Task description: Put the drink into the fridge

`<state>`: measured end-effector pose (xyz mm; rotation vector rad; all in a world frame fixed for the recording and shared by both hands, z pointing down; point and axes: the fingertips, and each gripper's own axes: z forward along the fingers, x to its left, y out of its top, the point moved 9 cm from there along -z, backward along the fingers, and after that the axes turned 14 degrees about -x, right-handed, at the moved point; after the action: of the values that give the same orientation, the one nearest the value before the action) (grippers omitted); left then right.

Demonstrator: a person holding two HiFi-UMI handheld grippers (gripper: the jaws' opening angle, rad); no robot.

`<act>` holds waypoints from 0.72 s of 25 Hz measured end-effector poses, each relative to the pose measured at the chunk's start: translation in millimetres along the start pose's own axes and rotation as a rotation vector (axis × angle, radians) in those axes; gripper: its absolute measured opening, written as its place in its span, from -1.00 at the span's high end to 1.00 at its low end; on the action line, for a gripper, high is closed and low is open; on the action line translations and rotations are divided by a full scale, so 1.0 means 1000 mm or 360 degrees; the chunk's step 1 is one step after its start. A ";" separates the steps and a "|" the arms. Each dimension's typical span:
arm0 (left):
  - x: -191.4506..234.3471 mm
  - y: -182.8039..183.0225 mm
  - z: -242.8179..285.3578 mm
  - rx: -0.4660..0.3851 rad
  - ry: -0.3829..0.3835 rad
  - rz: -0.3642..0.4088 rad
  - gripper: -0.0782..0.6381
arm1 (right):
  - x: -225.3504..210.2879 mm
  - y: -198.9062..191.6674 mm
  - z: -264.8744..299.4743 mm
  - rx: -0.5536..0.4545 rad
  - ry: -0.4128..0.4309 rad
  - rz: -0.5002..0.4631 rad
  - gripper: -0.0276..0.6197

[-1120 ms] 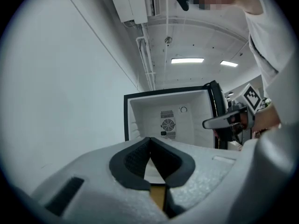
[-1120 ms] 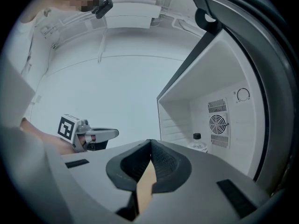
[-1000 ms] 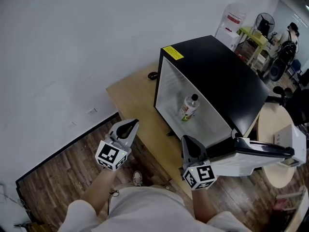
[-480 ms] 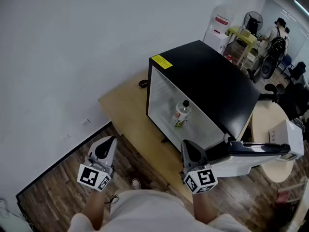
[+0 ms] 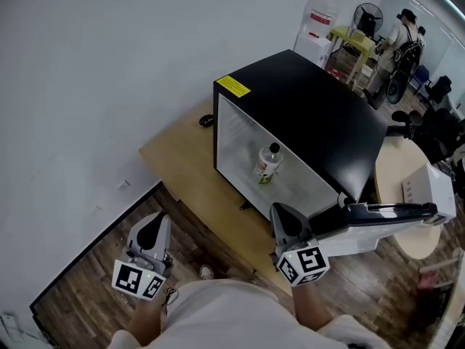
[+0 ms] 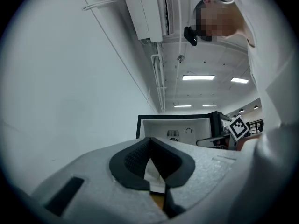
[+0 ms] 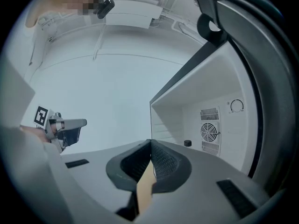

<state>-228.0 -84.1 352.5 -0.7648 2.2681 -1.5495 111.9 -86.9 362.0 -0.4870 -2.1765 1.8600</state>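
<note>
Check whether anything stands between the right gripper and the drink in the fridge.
Nothing visible does. The drink stands inside the fridge, whose door hangs open to the side. The right gripper, jaws shut and empty, faces the open front with only bare table between.

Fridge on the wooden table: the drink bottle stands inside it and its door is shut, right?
No. The bottle stands inside the fridge on the wooden table, but the door is swung open; the head view shows it.
</note>
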 end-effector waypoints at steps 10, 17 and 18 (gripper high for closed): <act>0.022 0.010 -0.005 -0.0037 0.0017 0.0040 0.74 | 0.010 0.005 0.010 -0.0002 0.0009 -0.0042 0.91; 0.025 0.006 -0.006 -0.0037 0.0024 0.0008 0.74 | 0.014 0.007 0.014 0.0014 0.0027 -0.0046 0.91; 0.024 0.006 -0.006 -0.0034 0.0024 0.0003 0.74 | 0.014 0.007 0.014 0.0016 0.0030 -0.0044 0.91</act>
<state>-252.2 -91.9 350.9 -0.7589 2.2988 -1.5381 94.2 -93.1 351.9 -0.4683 -2.1497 1.8441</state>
